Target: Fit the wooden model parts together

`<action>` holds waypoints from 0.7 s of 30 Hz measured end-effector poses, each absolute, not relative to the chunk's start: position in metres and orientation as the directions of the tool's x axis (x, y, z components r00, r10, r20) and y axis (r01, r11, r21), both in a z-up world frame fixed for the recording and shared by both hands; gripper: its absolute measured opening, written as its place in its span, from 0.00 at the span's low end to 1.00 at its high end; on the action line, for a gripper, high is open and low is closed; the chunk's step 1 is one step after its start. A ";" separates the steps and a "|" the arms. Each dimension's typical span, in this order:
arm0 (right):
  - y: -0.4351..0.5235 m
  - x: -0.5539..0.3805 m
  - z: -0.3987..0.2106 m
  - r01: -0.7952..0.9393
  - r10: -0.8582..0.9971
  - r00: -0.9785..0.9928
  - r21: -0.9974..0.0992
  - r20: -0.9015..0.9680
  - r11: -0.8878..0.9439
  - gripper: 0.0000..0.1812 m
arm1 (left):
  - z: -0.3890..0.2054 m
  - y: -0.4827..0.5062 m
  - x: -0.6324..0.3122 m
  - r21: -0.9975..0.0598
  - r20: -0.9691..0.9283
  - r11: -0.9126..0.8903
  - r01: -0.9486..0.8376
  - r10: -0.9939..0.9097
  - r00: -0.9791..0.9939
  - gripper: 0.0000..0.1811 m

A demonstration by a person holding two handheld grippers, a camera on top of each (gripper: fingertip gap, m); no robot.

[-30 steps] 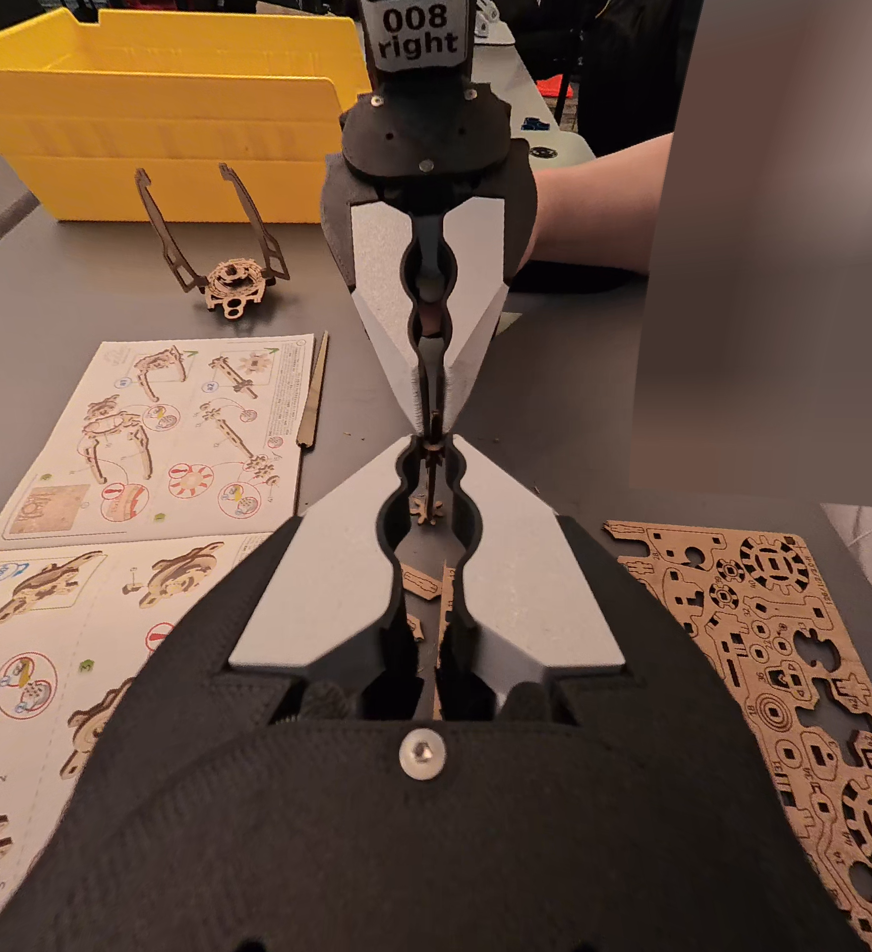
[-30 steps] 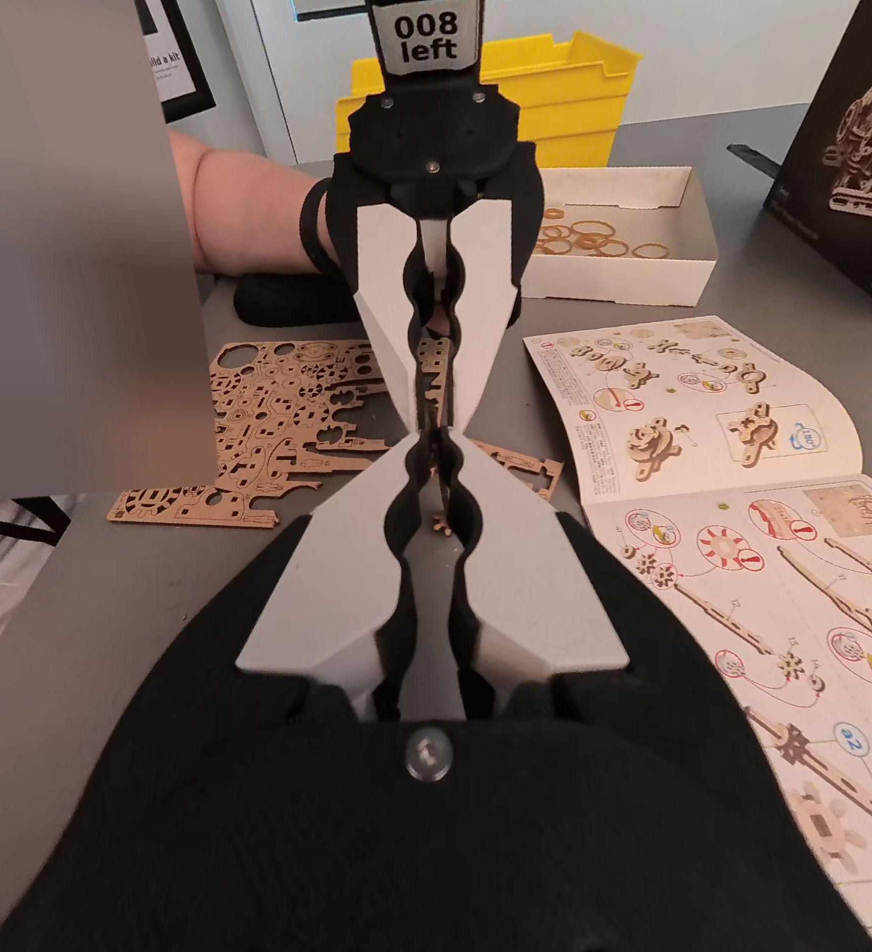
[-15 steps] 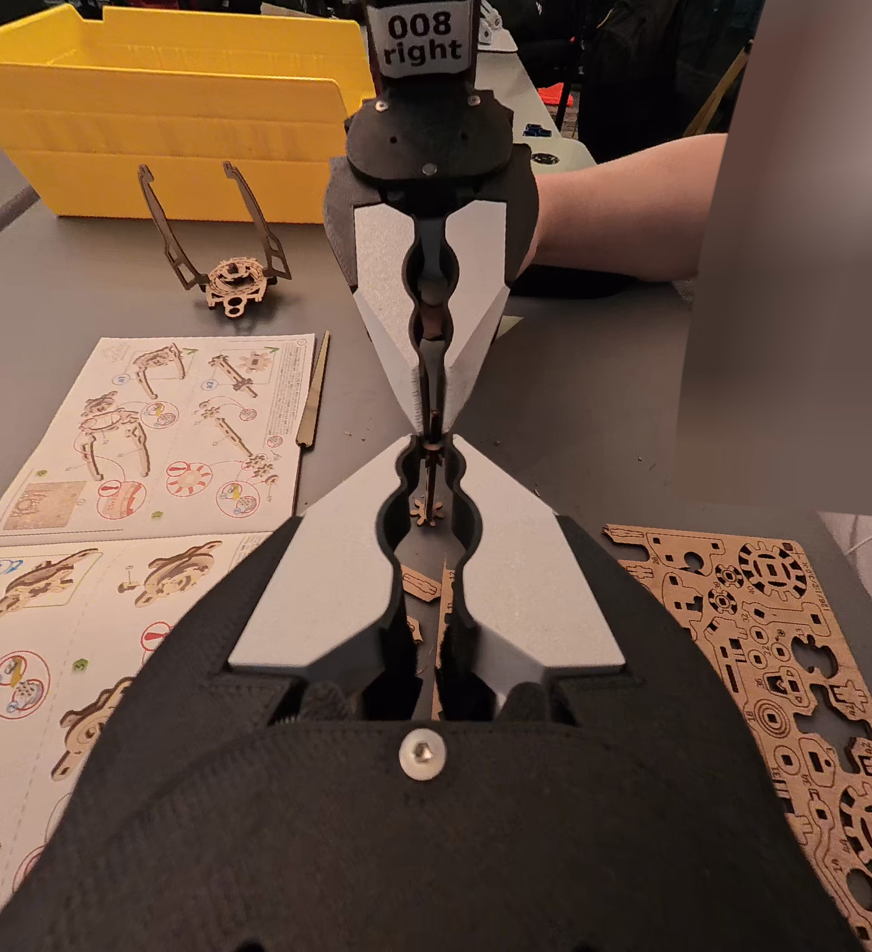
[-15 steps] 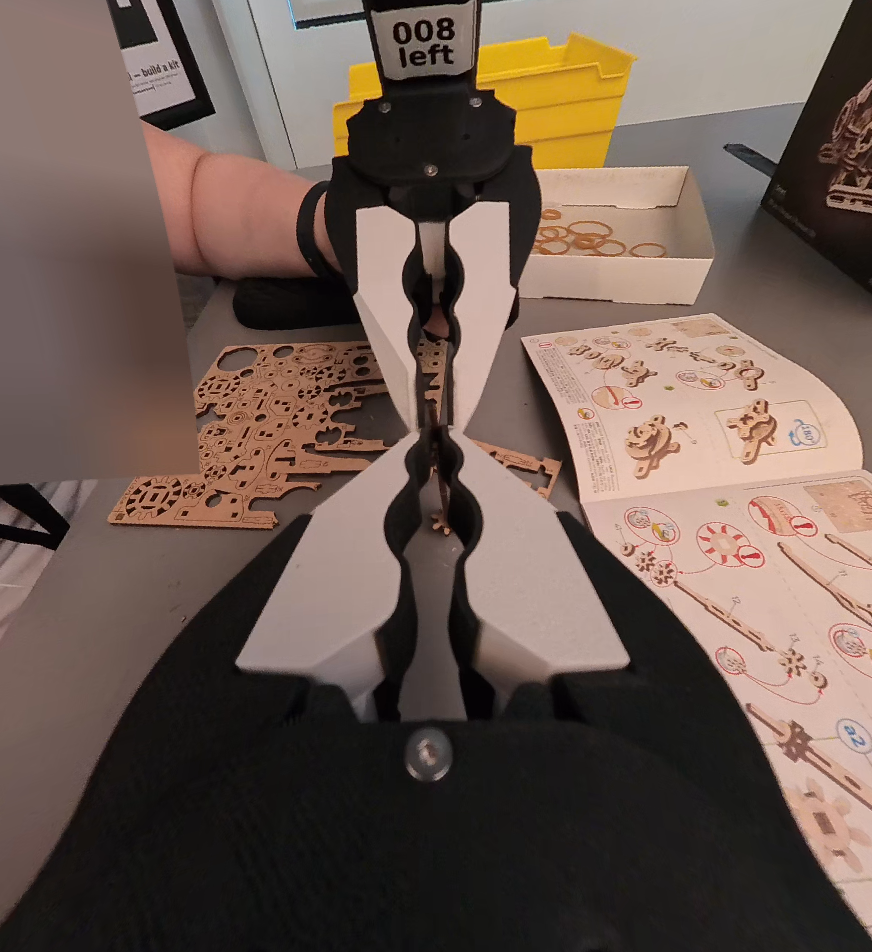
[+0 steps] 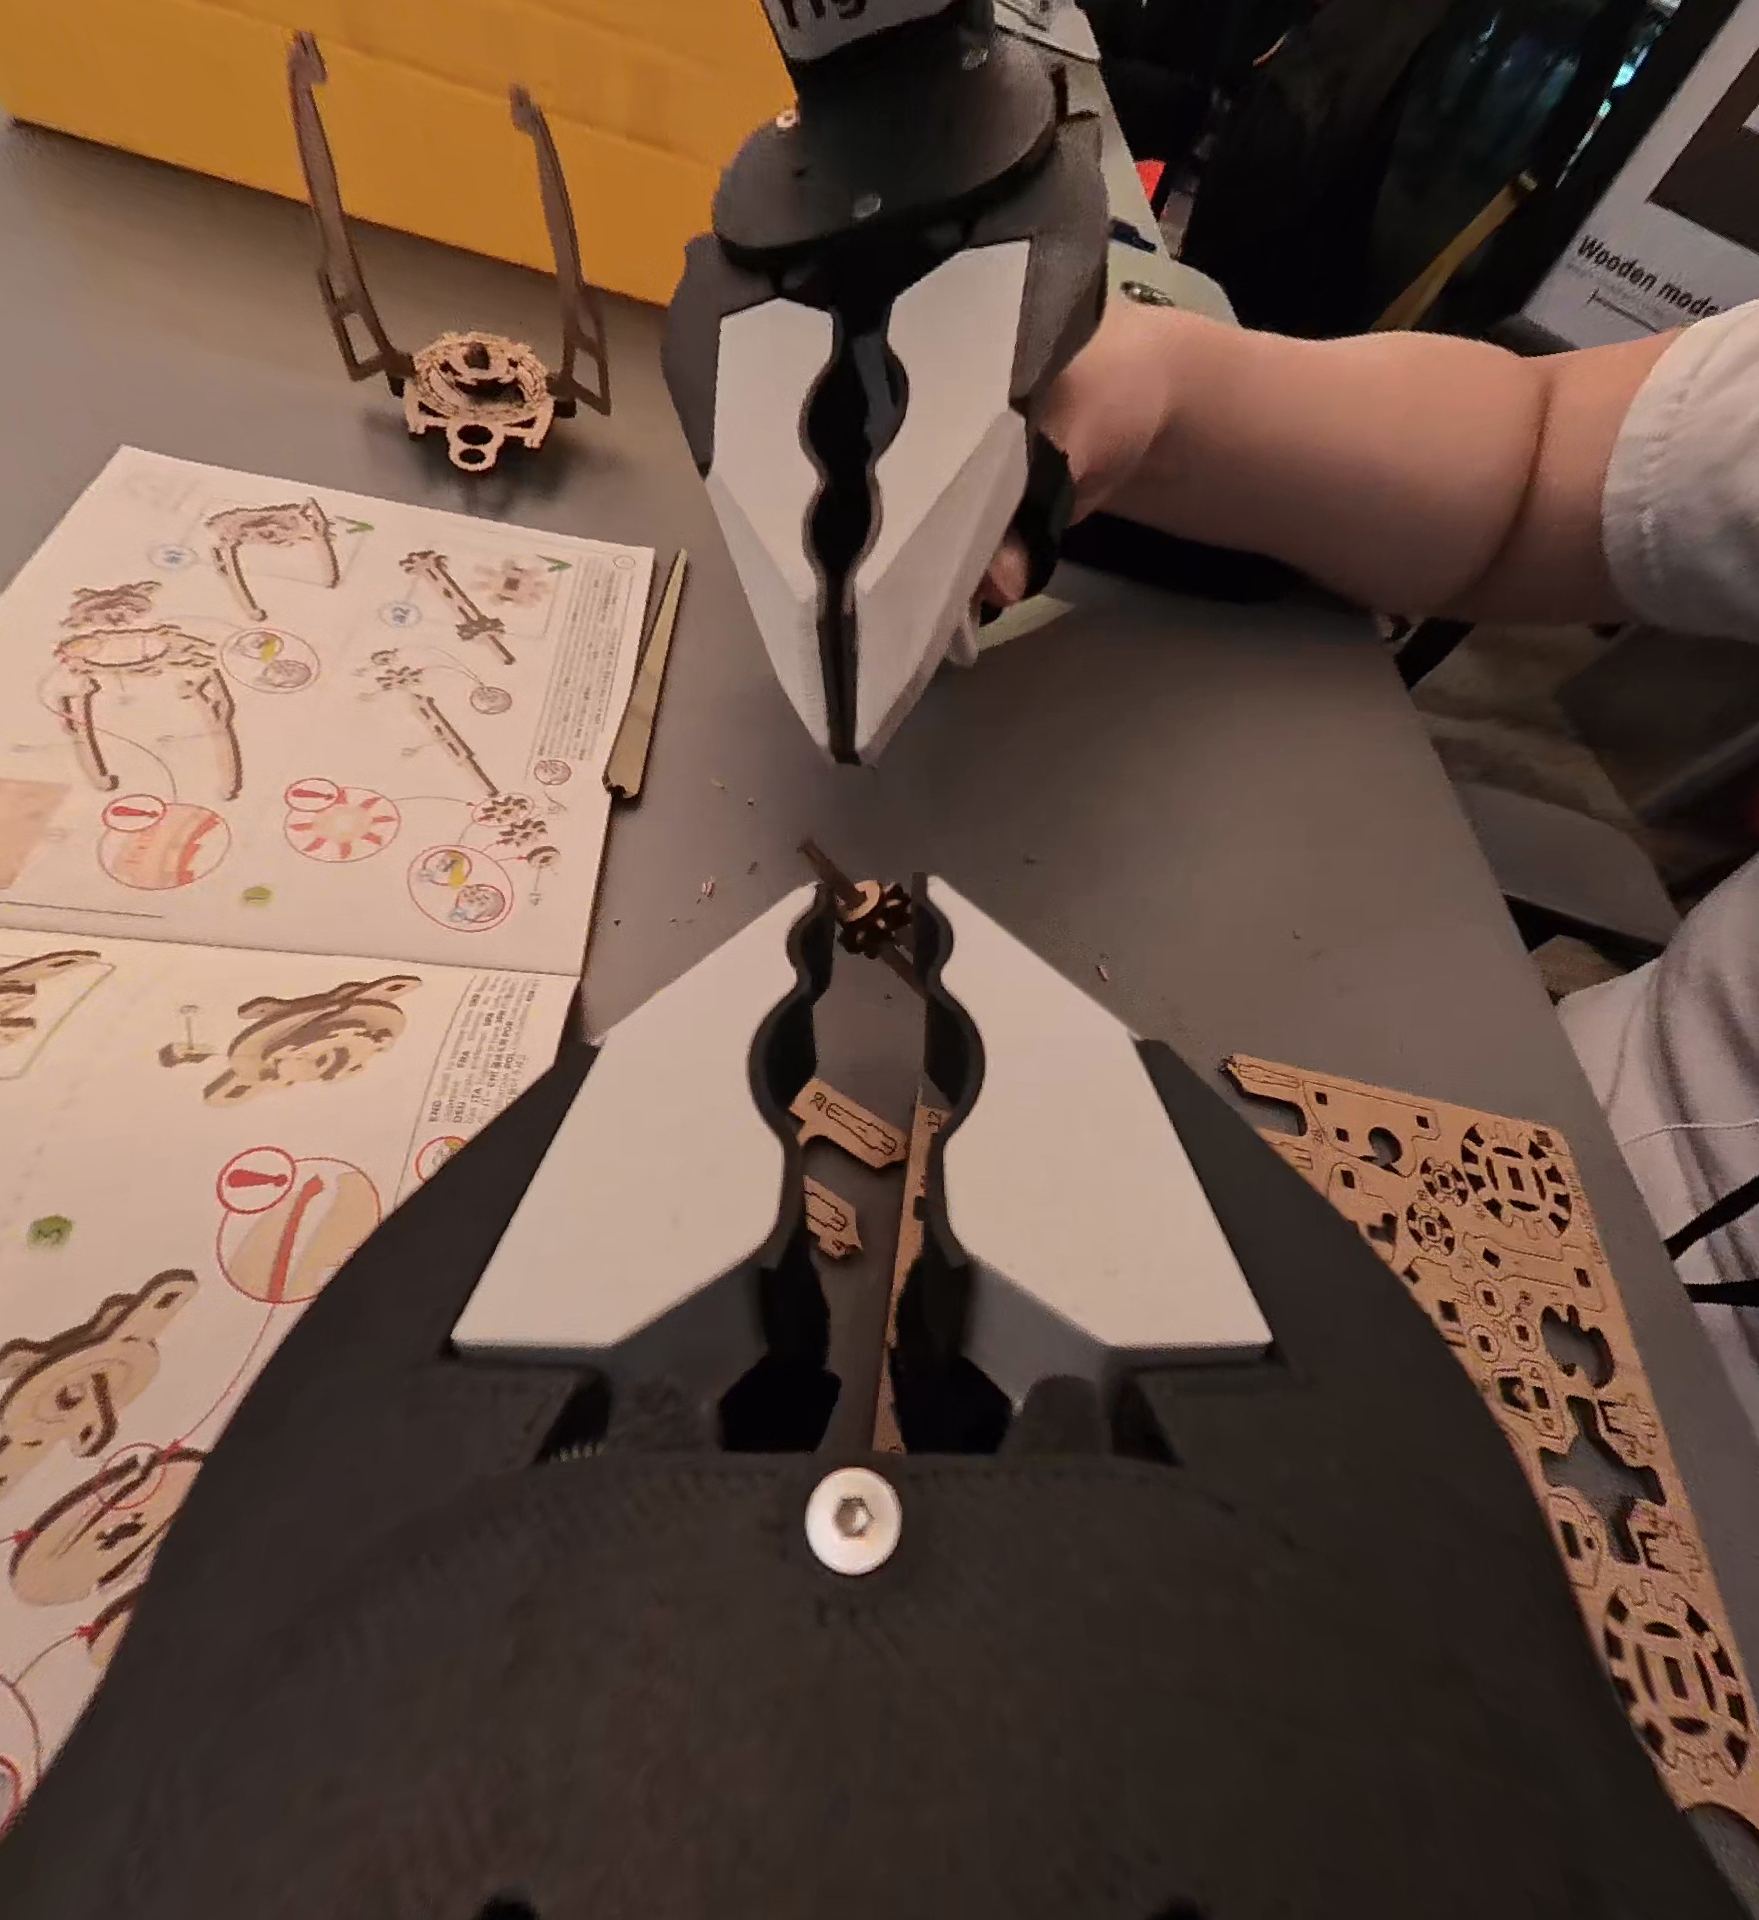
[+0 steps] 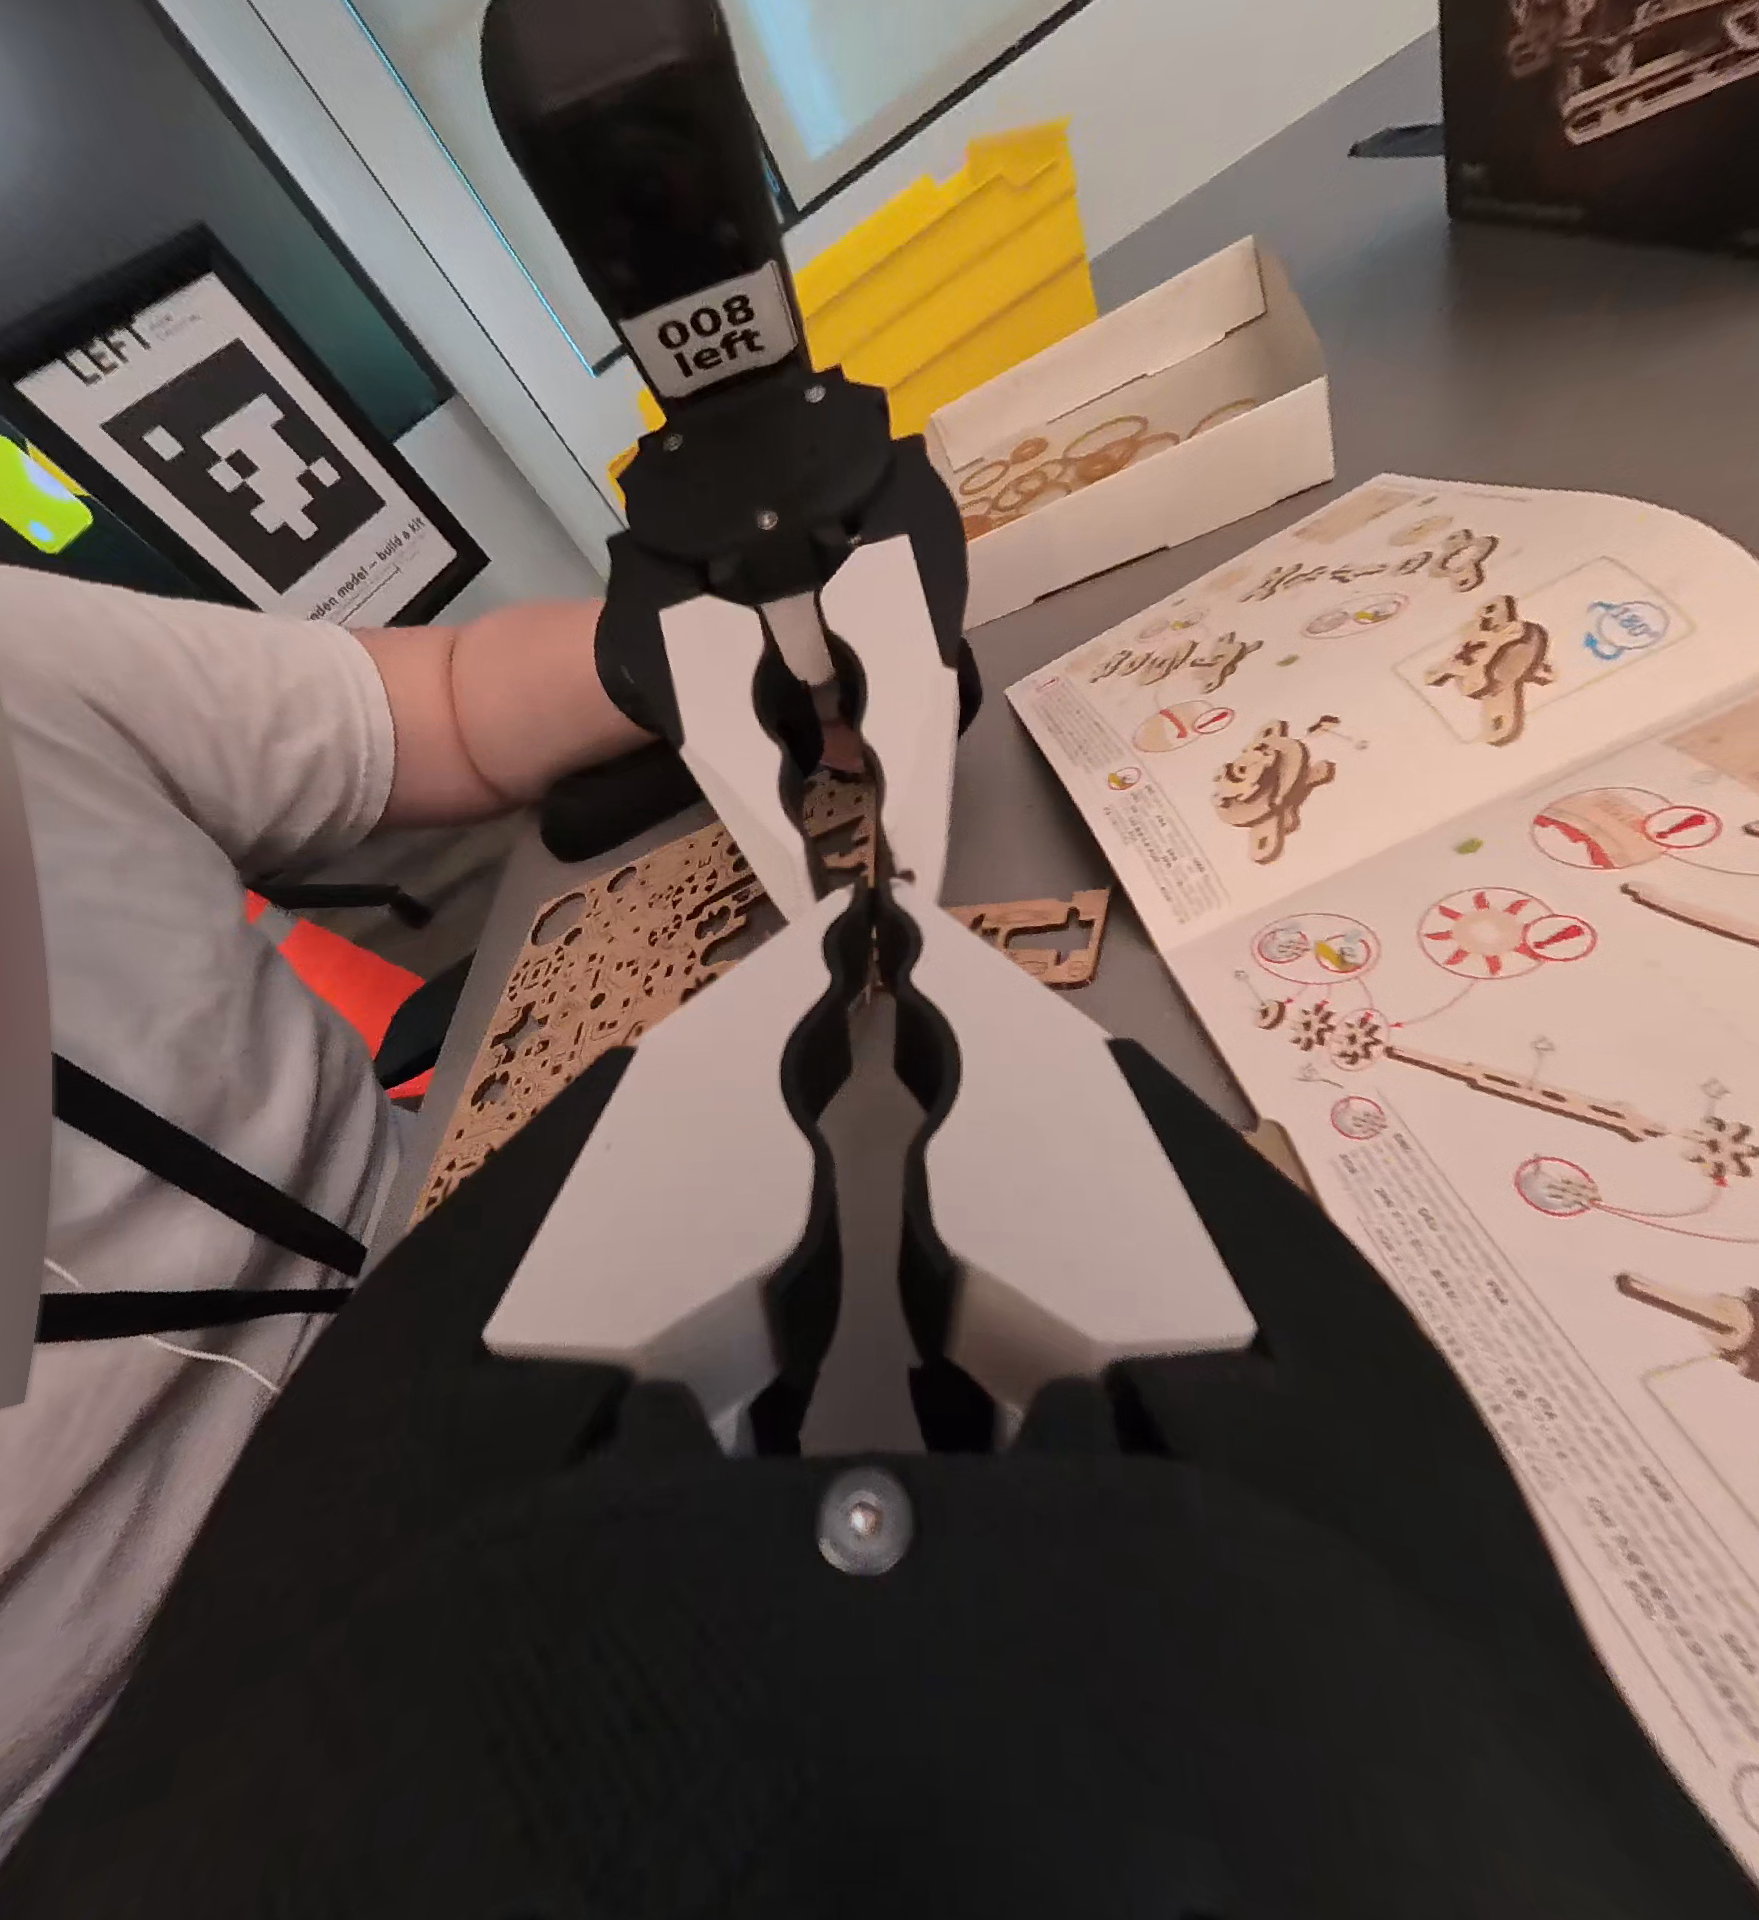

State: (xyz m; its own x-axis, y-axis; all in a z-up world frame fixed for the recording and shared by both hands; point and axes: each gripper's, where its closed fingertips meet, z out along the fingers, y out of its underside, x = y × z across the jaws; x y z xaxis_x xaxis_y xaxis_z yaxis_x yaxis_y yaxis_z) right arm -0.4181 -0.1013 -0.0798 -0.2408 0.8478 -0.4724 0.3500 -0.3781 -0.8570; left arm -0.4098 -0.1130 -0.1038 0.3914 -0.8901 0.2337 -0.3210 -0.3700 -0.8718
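My left gripper (image 5: 867, 888) is shut on a thin wooden axle with a small gear (image 5: 870, 914), which sits tilted between its fingertips above the table. My right gripper (image 5: 844, 753) hangs a short way beyond and above it, pointing back at it, shut, with nothing showing between its tips. In the right wrist view my right gripper (image 6: 867, 902) is shut, tip to tip with the left gripper (image 6: 859, 878), whose jaws stand slightly apart. A cut-out wooden parts sheet (image 5: 1477, 1299) lies at the right, loose small parts (image 5: 844, 1127) under the left gripper.
An open instruction booklet (image 5: 231, 727) lies on the left, a thin wooden strip (image 5: 646, 675) beside it. A partly built model with two upright arms (image 5: 470, 384) stands before a yellow bin (image 5: 387, 125). A white box of rings (image 6: 1145, 468) is farther back. The person's forearm (image 5: 1322, 468) crosses the right. Left and right tips are no more than a few centimetres apart.
The two grippers, tip to tip before, have drawn apart; the right one lifted up and back. The left jaws stand wider and the gear axle now sits tilted. Both cameras swung.
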 end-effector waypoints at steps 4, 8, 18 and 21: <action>-0.101 -0.423 -0.082 0.352 0.833 -0.200 -0.831 -0.516 -0.431 0.08 | -0.104 -0.112 -0.409 -0.875 0.221 -0.362 -0.322 -0.890 0.400 0.07; -0.100 -0.428 -0.085 0.360 0.808 -0.173 -0.800 -0.563 -0.480 0.09 | -0.102 -0.111 -0.407 -0.880 0.203 -0.347 -0.324 -0.892 0.405 0.07; -0.104 -0.427 -0.090 0.399 0.776 -0.166 -0.761 -0.608 -0.511 0.01 | -0.102 -0.109 -0.407 -0.873 0.249 -0.389 -0.295 -0.875 0.416 0.15; -0.095 -0.422 -0.078 0.342 0.711 -0.185 -0.723 -0.678 -0.600 0.01 | -0.103 -0.106 -0.412 -0.866 0.277 -0.417 -0.277 -0.860 0.429 0.18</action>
State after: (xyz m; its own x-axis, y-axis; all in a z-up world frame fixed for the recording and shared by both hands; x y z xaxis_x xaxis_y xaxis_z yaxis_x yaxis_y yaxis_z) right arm -0.4223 -0.0954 -0.0781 -0.1848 0.7114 -0.6780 0.3423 -0.6001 -0.7230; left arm -0.4120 -0.1058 -0.1028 0.4293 -0.8597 0.2768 -0.2772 -0.4171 -0.8655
